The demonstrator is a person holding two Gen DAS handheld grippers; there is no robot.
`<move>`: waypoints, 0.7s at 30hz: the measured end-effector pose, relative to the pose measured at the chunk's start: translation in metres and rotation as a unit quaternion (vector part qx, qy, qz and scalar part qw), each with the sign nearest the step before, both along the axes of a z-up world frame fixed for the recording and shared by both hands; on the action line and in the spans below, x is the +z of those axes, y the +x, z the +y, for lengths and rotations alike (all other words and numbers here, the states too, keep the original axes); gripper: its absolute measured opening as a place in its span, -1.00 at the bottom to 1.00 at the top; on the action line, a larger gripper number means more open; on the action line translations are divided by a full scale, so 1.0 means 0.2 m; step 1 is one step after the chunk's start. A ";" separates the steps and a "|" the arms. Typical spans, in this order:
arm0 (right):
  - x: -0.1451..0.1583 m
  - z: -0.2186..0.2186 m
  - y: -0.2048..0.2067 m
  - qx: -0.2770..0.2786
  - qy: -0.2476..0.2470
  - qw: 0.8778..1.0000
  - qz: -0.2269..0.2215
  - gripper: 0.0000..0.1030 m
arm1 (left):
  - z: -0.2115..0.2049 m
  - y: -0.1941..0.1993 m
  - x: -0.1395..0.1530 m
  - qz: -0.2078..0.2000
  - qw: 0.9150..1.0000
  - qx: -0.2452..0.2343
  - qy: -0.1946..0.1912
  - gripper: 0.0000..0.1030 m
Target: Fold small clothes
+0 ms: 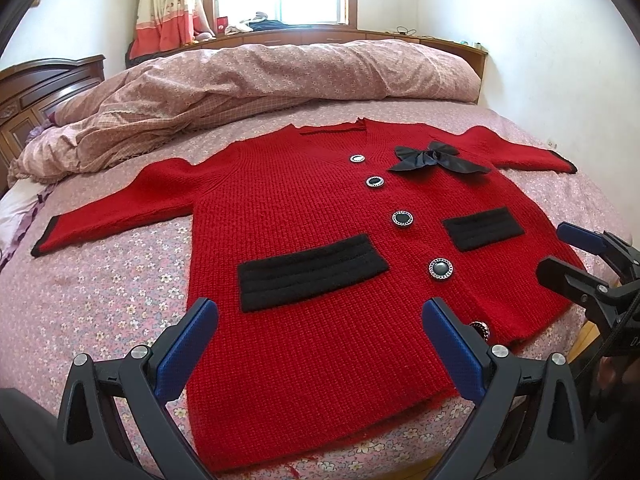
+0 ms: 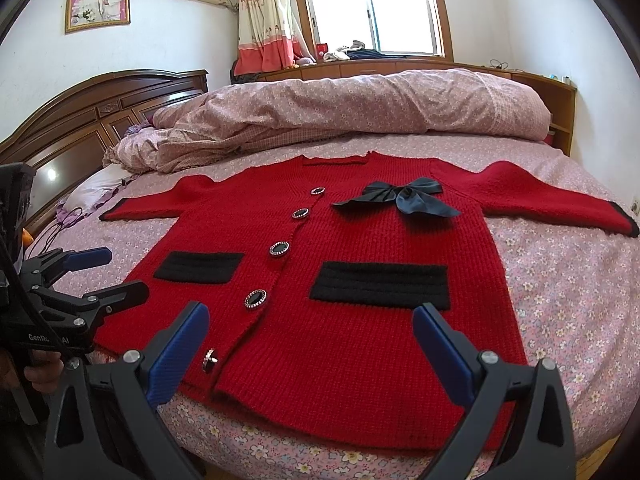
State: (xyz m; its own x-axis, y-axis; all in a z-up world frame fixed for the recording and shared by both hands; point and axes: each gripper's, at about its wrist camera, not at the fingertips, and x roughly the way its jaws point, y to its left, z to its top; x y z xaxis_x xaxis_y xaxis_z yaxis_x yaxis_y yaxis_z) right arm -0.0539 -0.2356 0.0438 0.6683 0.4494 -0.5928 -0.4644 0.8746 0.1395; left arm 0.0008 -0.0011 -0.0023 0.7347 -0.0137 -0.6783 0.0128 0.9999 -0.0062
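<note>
A small red knit cardigan [image 1: 312,208] with two black pocket bands, round buttons and a black bow [image 1: 434,158] lies flat, front up, sleeves spread, on the bed; it also shows in the right wrist view [image 2: 340,248]. My left gripper [image 1: 320,316] is open and empty, just above the hem's left half. My right gripper [image 2: 312,322] is open and empty above the hem's right half. Each gripper shows in the other's view: the right one [image 1: 560,252] at the cardigan's right edge, the left one [image 2: 116,272] at its left edge.
The cardigan rests on a pink floral bedsheet [image 1: 100,300]. A rolled floral duvet [image 1: 280,76] lies along the far side. A dark wooden headboard [image 2: 100,112] stands at the left. The bed's near edge runs just below the hem.
</note>
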 end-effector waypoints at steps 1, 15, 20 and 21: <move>0.00 0.00 0.00 0.000 0.000 1.000 0.000 1.00 | 0.00 0.00 0.00 0.000 1.000 0.000 0.000 0.92; 0.00 0.00 0.00 0.000 0.001 1.000 0.000 1.00 | 0.00 0.00 0.00 0.001 1.000 0.001 0.000 0.92; 0.02 0.03 0.03 0.008 0.007 1.000 0.000 1.00 | 0.05 0.02 0.03 0.004 1.000 0.007 -0.020 0.92; 0.04 0.04 0.05 0.010 0.007 1.000 -0.005 1.00 | 0.08 0.03 0.04 0.008 0.999 0.010 -0.033 0.92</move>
